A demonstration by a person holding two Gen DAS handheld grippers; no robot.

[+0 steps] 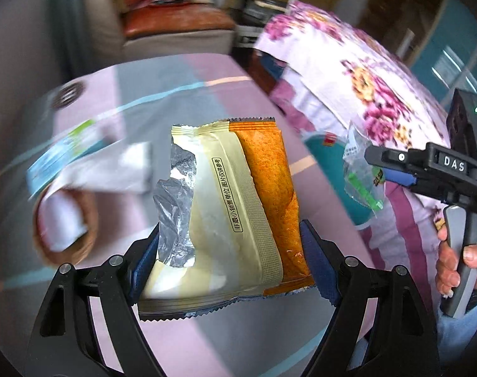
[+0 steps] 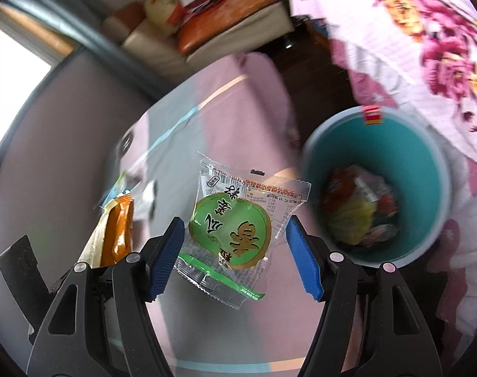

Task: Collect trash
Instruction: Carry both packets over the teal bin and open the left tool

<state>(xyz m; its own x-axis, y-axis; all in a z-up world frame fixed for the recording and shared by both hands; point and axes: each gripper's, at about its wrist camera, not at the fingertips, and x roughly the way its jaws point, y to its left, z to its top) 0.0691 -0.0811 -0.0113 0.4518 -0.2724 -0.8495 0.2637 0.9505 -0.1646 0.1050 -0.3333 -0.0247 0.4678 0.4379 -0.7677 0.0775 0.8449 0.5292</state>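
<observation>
My left gripper [image 1: 229, 267] is shut on an orange and cream snack wrapper [image 1: 238, 207] with torn foil, held above the pink and grey table. The wrapper also shows in the right wrist view [image 2: 117, 229]. My right gripper [image 2: 235, 251] has its jaws wide apart, with a clear wrapper bearing a green round label [image 2: 235, 223] hanging between the blue pads [image 2: 164, 257]; no pad visibly touches it. In the left wrist view the right gripper [image 1: 376, 160] holds that wrapper [image 1: 361, 176] at its tip. A teal trash bin [image 2: 420, 163] with several wrappers inside stands to the right.
A paper cup lying on its side [image 1: 65, 223] and a blue-green carton [image 1: 68, 150] lie on the table at left. A floral cloth [image 1: 364, 72] hangs at right above the bin. A cushioned seat with jars [image 2: 207, 15] stands behind.
</observation>
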